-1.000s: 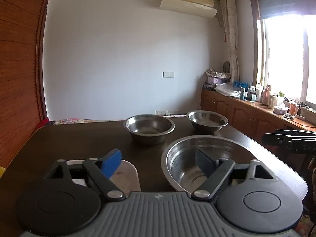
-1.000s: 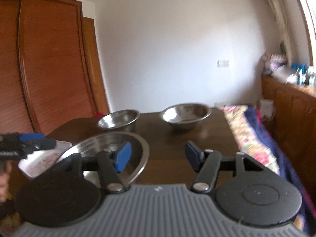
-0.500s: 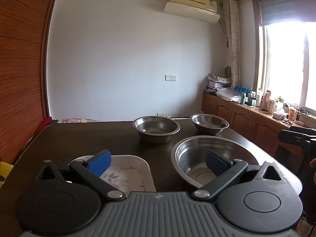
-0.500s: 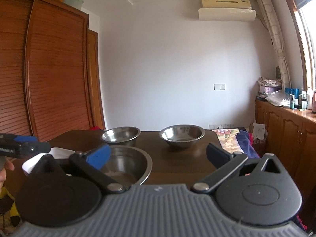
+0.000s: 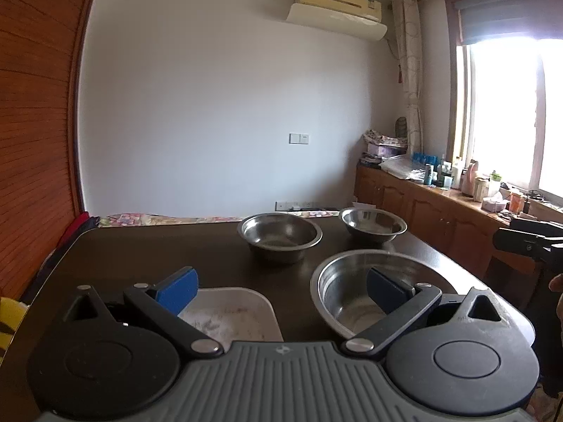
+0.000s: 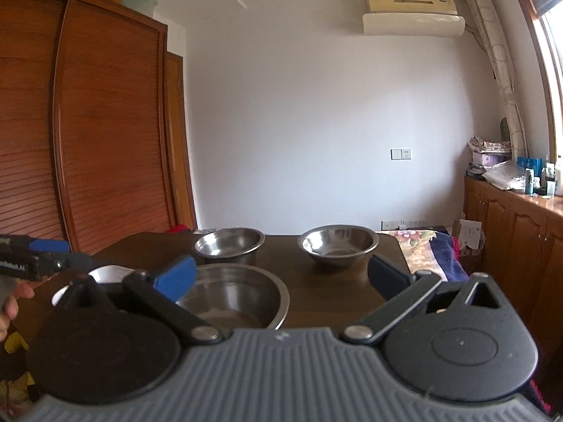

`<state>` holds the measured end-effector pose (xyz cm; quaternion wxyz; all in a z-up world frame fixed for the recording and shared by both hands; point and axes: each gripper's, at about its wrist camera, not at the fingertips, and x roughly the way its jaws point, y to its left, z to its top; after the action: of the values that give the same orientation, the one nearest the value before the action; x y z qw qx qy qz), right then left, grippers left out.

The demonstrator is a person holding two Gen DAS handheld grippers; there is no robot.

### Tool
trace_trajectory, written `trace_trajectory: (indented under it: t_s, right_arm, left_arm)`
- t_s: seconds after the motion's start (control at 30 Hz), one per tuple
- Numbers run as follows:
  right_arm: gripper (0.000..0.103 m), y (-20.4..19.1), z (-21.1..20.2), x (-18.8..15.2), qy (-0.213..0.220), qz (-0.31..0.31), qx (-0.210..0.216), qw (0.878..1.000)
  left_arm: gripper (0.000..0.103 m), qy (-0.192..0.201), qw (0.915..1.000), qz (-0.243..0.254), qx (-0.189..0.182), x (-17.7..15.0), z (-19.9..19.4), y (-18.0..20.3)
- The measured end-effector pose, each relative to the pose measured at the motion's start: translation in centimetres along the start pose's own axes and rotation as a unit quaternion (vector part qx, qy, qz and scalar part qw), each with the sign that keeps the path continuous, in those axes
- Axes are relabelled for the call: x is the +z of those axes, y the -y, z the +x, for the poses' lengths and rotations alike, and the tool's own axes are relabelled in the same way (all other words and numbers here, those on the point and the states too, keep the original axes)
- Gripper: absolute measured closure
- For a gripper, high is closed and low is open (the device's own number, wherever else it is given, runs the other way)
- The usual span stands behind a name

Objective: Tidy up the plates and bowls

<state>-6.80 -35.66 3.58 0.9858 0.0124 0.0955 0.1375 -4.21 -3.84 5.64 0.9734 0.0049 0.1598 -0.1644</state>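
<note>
Both grippers hang just above the near edge of the dark table [image 5: 147, 253]; each stands spread wide, nothing between the pads. Left gripper [image 5: 281, 286] looks over the white rectangular plate [image 5: 242, 311] at the near left. Right gripper [image 6: 281, 276] looks over the large steel bowl [image 6: 242, 293], just beside the plate.

Mid table: flat-rimmed medium bowl [image 5: 279, 234]. Far right corner: small round bowl [image 5: 373, 223], well apart from the large one.

Judgement: nesting not yet begun. Best to pinch the small bowl by its rim, pads square to the wall, lift clear and lower straight. Polished steel could slip in a shallow bite.
</note>
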Motion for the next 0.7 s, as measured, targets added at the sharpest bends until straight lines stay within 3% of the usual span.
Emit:
trace_trajectory:
  t_s: [0.27,0.6,0.7]
  right_arm:
    - [0.000,0.7,1.6,2.4,0.006,-0.023,0.005,1.000]
    - [0.000,0.2,5.7,5.6,-0.020,-0.062,0.072,0.995]
    - [0.002,0.1,7.5,6.4,-0.039,-0.062,0.098,0.992]
  left_arm:
    - [0.000,0.000,0.9998,-0.007,-0.019,3.0,2.4,-0.9]
    - [0.000,-0.025,0.9991,0.021,-0.026,5.3,6.9,-1.3]
    - [0.005,-0.043,0.9982,0.027,-0.031,5.9,8.9,-1.8]
